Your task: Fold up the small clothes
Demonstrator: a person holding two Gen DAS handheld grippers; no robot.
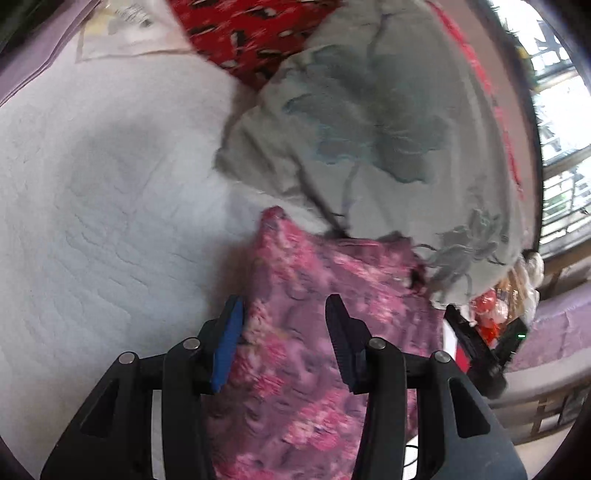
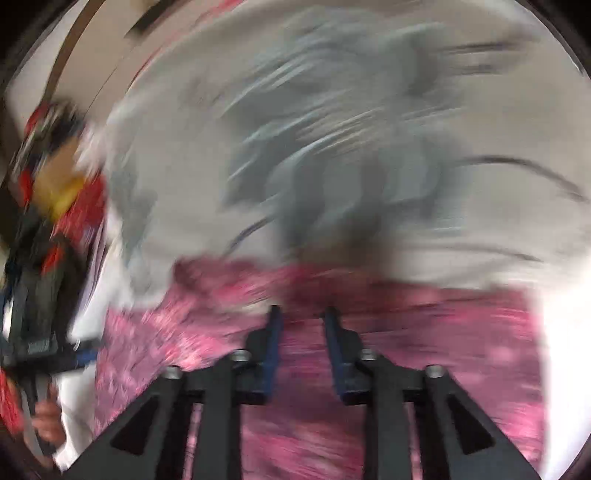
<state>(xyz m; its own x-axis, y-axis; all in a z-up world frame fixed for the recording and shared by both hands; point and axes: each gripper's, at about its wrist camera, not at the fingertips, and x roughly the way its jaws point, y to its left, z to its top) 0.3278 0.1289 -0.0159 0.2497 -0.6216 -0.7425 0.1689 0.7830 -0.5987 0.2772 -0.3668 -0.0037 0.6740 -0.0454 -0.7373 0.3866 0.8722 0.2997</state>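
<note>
A pink and purple floral garment (image 1: pixel 317 295) lies on the white quilted bed cover (image 1: pixel 92 206). My left gripper (image 1: pixel 284 310) is open above the garment's left part, its fingers apart with cloth showing between them. In the blurred right wrist view the same garment (image 2: pixel 424 332) spreads below my right gripper (image 2: pixel 301 314), which is open with a narrow gap and holds nothing. The other gripper and the hand holding it show at the left edge (image 2: pixel 33 332).
A large grey quilt with blue-grey flowers (image 1: pixel 388 140) lies just beyond the garment, also seen in the right wrist view (image 2: pixel 332 147). A red patterned cloth (image 1: pixel 255 33) lies at the back. A window with railings (image 1: pixel 561 147) is at the right.
</note>
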